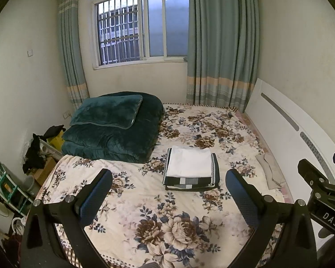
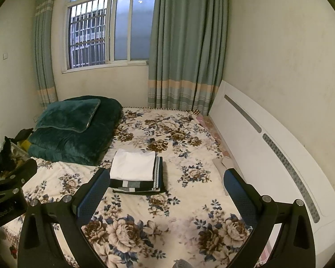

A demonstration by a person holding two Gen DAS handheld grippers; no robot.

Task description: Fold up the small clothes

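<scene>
Your left tool [image 1: 168, 186] and right tool [image 2: 167, 185] both gape wide and carry nothing. The folded stack [image 1: 191, 170] sits mid-bed; what seems an unfolded beige garment [image 1: 270, 169] lies by the headboard [image 1: 285, 120]. Reaching across could topple the stack.

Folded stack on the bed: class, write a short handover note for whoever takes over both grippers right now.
Left gripper: open, empty, above the bed.
Right gripper: open, empty, alongside.
Folded stack: white piece on top of dark patterned ones, mid-bed.
Beige garment: unfolded, beside the headboard.
Done: the stack. Left: probably the beige garment.
</scene>
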